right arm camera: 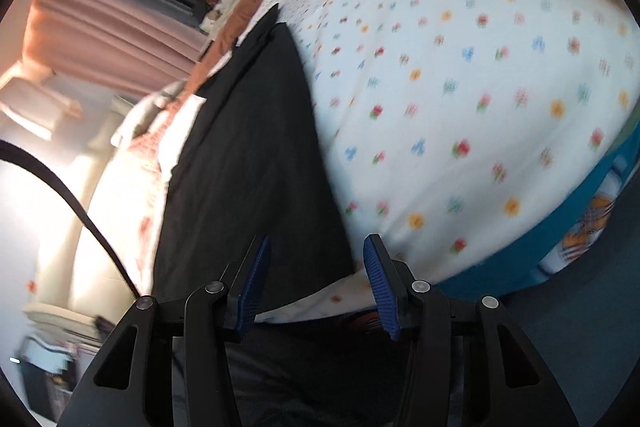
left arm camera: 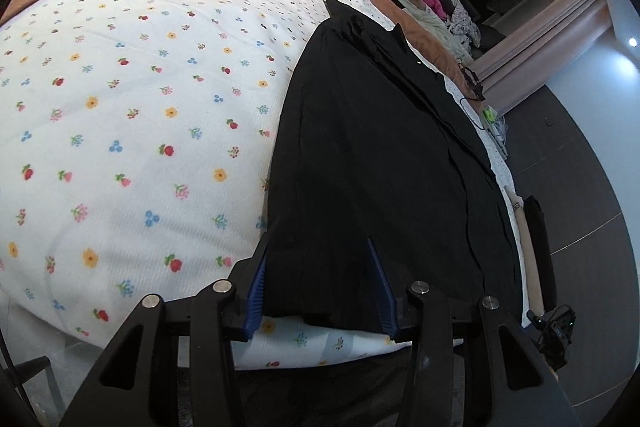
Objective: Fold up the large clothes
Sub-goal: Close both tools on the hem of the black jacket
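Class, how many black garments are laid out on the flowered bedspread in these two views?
1. The black garment lies lengthwise along the edge of the flowered bedspread, its near end between the open left gripper fingers. Layers beneath may be hidden.

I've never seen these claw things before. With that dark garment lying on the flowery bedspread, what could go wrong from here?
The long black garment lies near the edge of the white flower-print bedspread, so a careless tug might slide it off. The left gripper is open around its near end; closing too deep could also pinch the bedspread. The right gripper is open at the garment's corner, and that view is blurred, so it might miss.
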{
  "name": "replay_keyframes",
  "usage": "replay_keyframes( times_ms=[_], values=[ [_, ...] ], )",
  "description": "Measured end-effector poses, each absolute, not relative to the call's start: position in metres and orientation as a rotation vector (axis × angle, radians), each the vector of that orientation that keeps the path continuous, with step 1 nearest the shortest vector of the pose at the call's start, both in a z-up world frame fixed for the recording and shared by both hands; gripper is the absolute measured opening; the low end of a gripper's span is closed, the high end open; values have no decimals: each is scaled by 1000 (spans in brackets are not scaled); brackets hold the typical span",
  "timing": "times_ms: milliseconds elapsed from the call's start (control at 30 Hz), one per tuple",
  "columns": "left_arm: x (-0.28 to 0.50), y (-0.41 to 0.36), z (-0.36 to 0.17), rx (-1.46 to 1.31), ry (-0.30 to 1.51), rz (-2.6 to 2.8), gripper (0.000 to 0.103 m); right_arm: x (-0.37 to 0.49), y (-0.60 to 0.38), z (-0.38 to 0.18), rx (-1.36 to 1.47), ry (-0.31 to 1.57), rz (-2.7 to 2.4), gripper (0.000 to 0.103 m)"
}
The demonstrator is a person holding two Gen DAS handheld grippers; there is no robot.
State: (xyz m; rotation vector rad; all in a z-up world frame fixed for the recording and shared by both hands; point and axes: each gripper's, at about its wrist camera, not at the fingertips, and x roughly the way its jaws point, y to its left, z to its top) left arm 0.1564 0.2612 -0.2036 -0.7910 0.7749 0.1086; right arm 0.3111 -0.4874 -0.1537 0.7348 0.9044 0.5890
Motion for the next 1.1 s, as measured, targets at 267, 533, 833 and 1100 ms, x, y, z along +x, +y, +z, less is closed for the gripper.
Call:
replay_keyframes(
  times_ms=[267, 533, 833, 1100],
  values=[
    [161, 268, -210, -885, 746, 70, 46, 327, -472, -164, 802, 862, 678, 46],
    [176, 272, -212, -888, 768, 111, 19, 352, -445, -168, 793, 862, 610, 21],
    [163, 274, -189, -901, 708, 119, 7, 328, -419, -127, 706, 786, 618, 1],
    [152, 269, -142, -876, 609, 79, 5, 306, -424, -80, 673, 672, 681, 0]
  ],
)
